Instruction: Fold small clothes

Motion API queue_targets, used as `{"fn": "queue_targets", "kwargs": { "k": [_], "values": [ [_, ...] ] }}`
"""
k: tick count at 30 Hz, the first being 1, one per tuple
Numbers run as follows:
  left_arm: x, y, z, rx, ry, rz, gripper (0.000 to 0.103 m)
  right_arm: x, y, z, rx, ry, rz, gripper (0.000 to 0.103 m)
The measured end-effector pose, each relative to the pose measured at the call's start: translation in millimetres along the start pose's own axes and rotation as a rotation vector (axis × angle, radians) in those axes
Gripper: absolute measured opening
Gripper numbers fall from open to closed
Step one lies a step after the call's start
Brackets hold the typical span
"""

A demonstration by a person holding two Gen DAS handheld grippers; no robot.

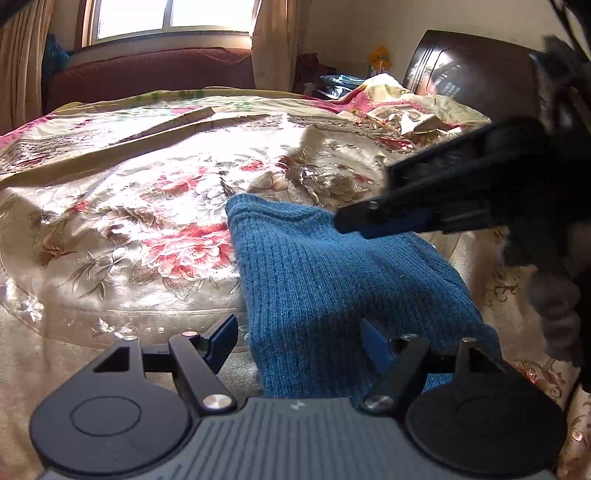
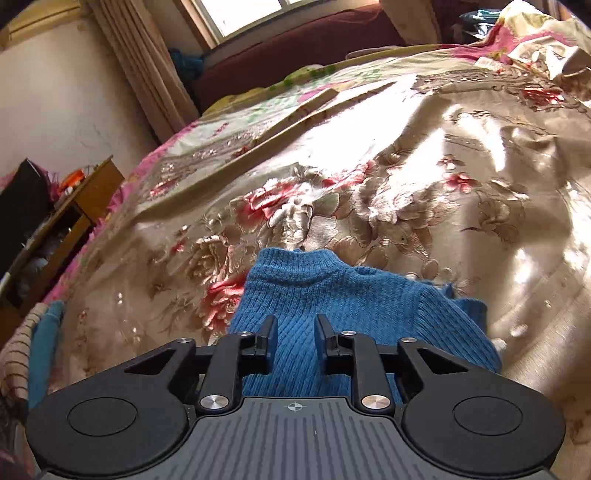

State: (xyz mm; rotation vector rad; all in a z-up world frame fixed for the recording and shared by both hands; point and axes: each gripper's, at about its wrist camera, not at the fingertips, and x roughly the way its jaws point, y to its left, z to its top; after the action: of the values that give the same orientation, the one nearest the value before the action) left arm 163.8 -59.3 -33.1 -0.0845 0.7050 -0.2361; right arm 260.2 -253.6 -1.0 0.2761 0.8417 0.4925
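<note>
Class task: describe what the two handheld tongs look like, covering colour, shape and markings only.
Both match. The left tongs have black linkage arms, silver rivets, round black discs at each side, a grey ribbed base with a small mark, and blue pads. The right tongs show black fingers and a crosshair mark.

Window (image 1: 166,16) daylight; glare on bedspread (image 1: 229,144); fisheye-warped edges.

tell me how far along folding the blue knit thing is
Done: the blue knit garment lies on the floral bedspread as a compact bundle, one edge apparently turned over. In hand: nothing; the left gripper and right gripper both stand open over it. Left: any final fold. A striped piece at the bed's edge looks unfolded.
</note>
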Motion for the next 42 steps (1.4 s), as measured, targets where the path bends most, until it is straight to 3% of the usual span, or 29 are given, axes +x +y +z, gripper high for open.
{"fn": "queue_targets", "kwargs": {
  "k": [4,8,11,14,17,20,26,28,34,42],
  "values": [
    [-3.0,8.9,1.1,-0.021,0.008,-0.014,0.078,-53.6,-25.4,-35.3,0.024,0.0,-0.057,0.035],
    [-3.3,18.2,-1.3,-0.097,0.022,-0.053,0.078,-72.3,-52.6,-69.0,0.124,0.037,-0.06,0.044],
    [1.9,21.1,-8.0,-0.113,0.063,-0.048,0.078,-63.1,-68.4,-86.4,0.203,0.084,-0.053,0.045],
    [7.3,16.2,-17.0,-0.095,0.103,-0.04,0.078,-49.8,-77.0,-93.4,0.277,0.093,0.012,0.045],
    [5.7,12.1,-18.6,-0.062,0.115,-0.05,0.078,-41.4,-82.8,-90.7,0.309,0.087,0.041,0.046],
    [6.2,14.3,-15.5,-0.087,0.129,-0.101,0.078,-39.5,-88.1,-88.9,0.321,0.097,0.082,0.047],
    [27.1,13.9,-8.0,-0.128,0.149,-0.111,0.081,-22.2,-90.0,-84.1,0.373,0.087,0.117,0.048],
    [28.7,10.7,-5.4,-0.128,0.155,-0.103,0.081,-15.9,-84.5,-80.1,0.354,0.078,0.104,0.043],
    [21.4,6.7,-6.7,-0.15,0.19,-0.155,0.061,-13.8,-72.6,-76.3,0.354,0.093,0.122,0.027],
    [-36.6,2.9,-39.0,-0.174,0.248,-0.27,0.054,-74.9,-55.4,-105.7,0.334,0.154,0.19,0.025]
  ]
}}
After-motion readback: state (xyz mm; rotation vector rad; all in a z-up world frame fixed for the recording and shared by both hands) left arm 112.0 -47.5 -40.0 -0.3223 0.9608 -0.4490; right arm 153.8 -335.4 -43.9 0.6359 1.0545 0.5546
